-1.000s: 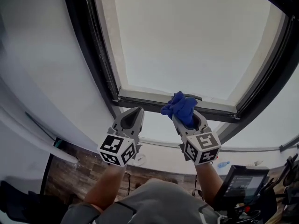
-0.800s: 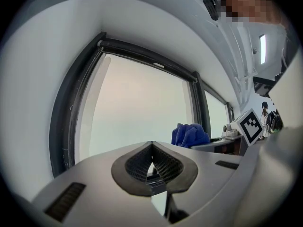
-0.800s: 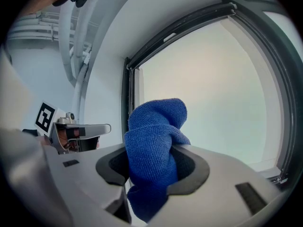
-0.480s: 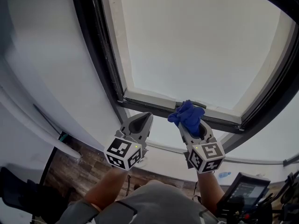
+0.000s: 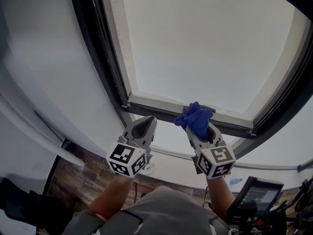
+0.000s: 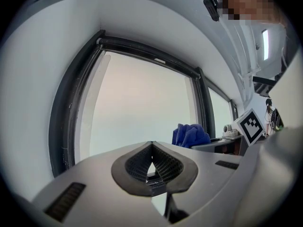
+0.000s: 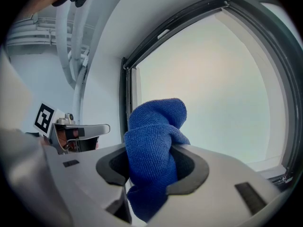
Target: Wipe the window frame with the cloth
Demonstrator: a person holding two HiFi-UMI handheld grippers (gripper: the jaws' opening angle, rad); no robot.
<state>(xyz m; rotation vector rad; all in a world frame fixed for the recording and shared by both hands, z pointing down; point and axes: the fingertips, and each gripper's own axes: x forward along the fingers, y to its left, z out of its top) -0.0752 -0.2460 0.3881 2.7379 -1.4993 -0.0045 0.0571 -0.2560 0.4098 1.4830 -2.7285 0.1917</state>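
While my R gripper (image 5: 199,129) pinches the soft-looking, light cloth (image 5: 194,116) mid-bunch near the window frame (image 5: 156,106), L gripper (image 5: 145,123) has jaws together, empty.

The head camera looks from close behind the left gripper (image 5: 148,120) and right gripper (image 5: 199,127) toward the window frame (image 5: 161,106), which both gripper cameras also face along their jaws, each catching the other gripper and the cloth (image 5: 194,116).

Blue cloth (image 5: 194,117) at dark window frame (image 5: 100,58)
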